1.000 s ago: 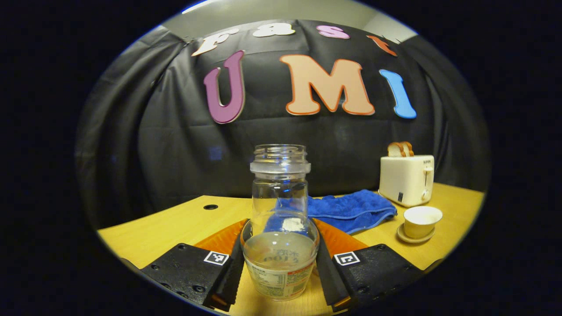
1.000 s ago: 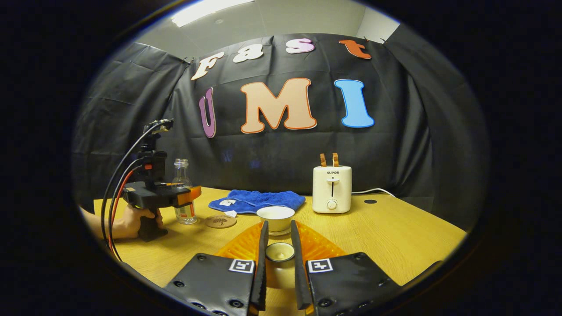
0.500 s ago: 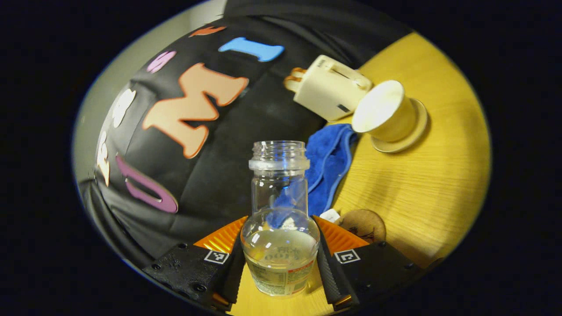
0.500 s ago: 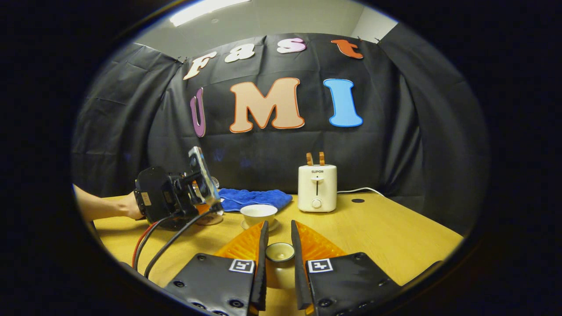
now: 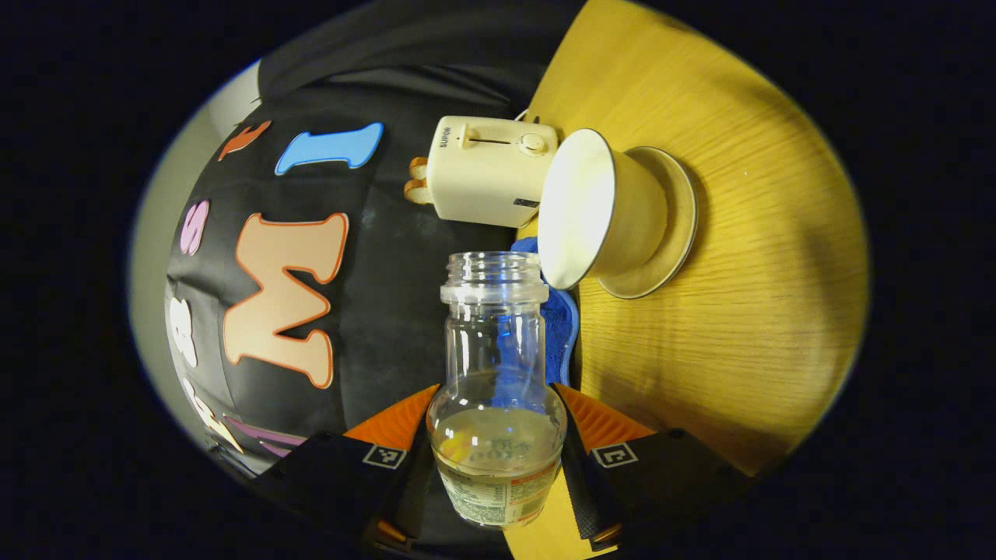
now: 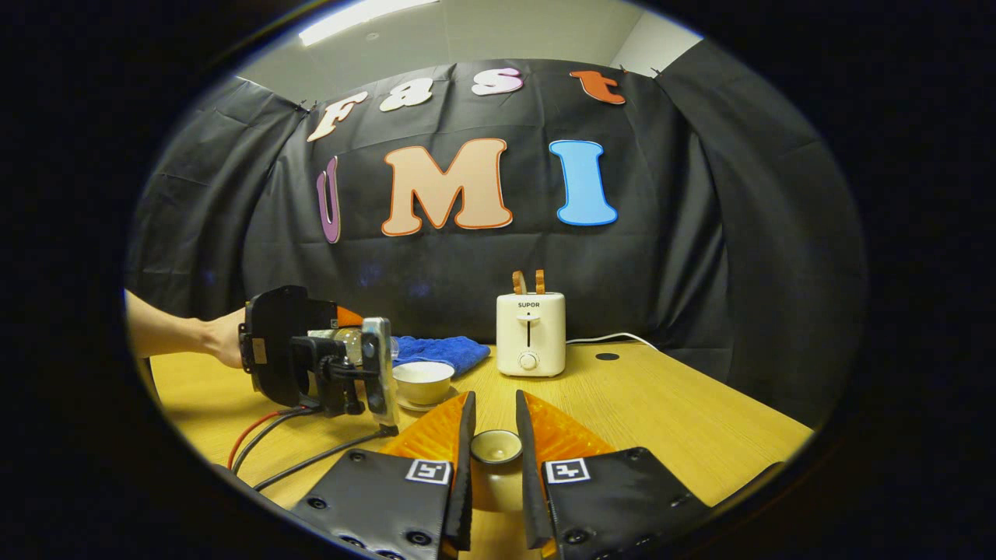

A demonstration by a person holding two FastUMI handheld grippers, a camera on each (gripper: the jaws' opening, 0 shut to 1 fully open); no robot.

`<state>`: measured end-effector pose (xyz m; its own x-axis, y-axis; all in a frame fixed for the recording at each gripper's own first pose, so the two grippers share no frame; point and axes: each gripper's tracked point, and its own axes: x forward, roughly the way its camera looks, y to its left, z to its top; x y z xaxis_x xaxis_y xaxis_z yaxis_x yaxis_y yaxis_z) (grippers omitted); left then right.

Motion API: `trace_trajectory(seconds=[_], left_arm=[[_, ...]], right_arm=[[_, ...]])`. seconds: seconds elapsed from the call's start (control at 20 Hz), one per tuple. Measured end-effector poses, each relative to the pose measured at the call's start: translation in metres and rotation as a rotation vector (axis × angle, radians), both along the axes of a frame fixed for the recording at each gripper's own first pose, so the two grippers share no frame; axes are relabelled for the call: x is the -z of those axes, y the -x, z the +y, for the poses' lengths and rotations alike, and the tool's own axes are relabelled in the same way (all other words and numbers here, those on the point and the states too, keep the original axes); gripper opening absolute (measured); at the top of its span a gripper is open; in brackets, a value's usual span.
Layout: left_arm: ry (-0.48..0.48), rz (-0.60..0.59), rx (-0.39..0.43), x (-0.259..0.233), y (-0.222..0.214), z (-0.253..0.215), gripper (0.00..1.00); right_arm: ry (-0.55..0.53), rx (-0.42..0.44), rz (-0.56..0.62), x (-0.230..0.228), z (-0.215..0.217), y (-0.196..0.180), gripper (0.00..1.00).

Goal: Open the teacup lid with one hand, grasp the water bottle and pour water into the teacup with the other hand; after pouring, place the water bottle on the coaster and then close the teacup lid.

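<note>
Left gripper [image 5: 496, 459] clamps the smooth, part-full water bottle [image 5: 496, 389] low on its belly, likely slippery when tipped; right gripper [image 6: 493, 467] pinches the small, fragile-looking lid [image 6: 496, 446].

"SUPOR" on toaster [image 6: 531, 334]

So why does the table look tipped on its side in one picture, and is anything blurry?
Left gripper view: the camera rolls with the left hand-held gripper tilting the clear glass water bottle, so the yellow wooden table stands sideways; all sharp. Right gripper view: level, fisheye-bowed edges, ceiling light glare on top.
</note>
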<state>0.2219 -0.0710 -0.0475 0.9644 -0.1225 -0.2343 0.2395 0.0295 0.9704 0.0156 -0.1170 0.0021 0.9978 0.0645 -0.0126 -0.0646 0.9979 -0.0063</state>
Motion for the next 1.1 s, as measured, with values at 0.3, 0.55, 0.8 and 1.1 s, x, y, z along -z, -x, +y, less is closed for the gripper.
trace_trajectory(seconds=[0.3,0.55,0.8,1.1], left_arm=[[-0.108,0.015,0.026,-0.003,-0.004,-0.012,0.71],[-0.216,0.001,0.024,-0.015,-0.008,-0.011,0.71],[-0.288,0.000,0.020,-0.023,-0.010,-0.006,0.71],[-0.354,0.007,0.006,-0.029,-0.010,0.000,0.71]], right_arm=[[0.000,-0.008,0.001,0.000,0.000,0.000,0.30],[-0.001,-0.010,0.000,0.001,0.001,0.000,0.29],[-0.001,-0.010,0.000,0.000,0.001,0.000,0.29],[0.000,-0.010,0.000,0.001,0.001,0.000,0.30]])
